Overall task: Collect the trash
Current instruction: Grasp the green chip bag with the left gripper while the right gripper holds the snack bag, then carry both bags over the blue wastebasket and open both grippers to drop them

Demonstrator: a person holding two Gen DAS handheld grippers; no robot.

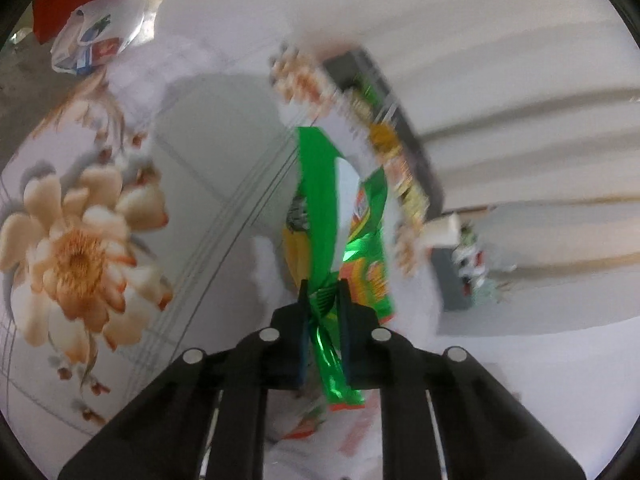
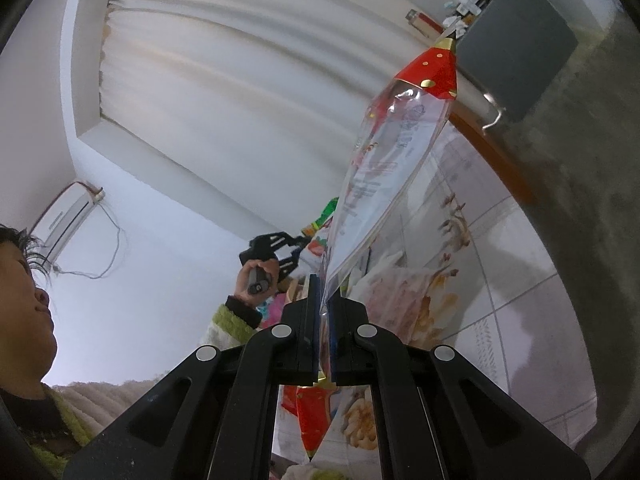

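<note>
A flower-printed tiled floor (image 1: 80, 240) is seen below; a green wrapper (image 1: 320, 208) is pinched by the left claw (image 1: 324, 296); a clear bag (image 2: 384, 168) is pinched by the right claw (image 2: 325, 292); bagging is judged next.

blurred packets (image 1: 396, 168), dresser clutter (image 1: 472, 264) indistinct

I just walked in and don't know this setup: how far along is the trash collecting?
Partway, it seems. In hand: the left gripper is clamped on a green snack wrapper, and the right gripper pinches a clear plastic bag with red ends. Still left: a white plastic bag lies on the floor in the left wrist view. No bin shows, so what is already collected cannot be told.
</note>
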